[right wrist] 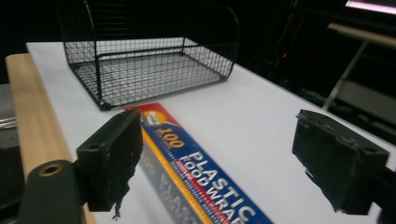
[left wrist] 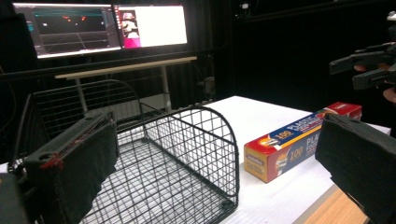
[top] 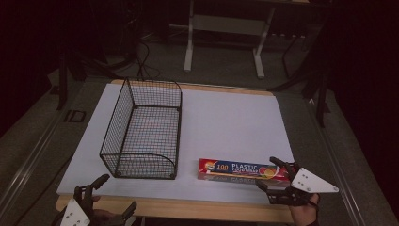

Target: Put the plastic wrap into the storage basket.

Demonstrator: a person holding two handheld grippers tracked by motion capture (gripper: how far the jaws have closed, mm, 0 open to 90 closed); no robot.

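My right gripper, jaws spread, frames the right end of the long red-and-blue plastic-wrap box lying beside the black wire mesh basket. Left gripper open, idle. Likely next: close on box.

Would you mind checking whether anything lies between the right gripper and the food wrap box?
Nothing visible does. The right gripper, jaws open, sits at the end of the food wrap box, with bare white tabletop around it.

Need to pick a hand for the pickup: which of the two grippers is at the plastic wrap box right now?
The right gripper, open at the right end of the plastic wrap box. The left gripper, also open, sits at the table's near edge below the wire basket.
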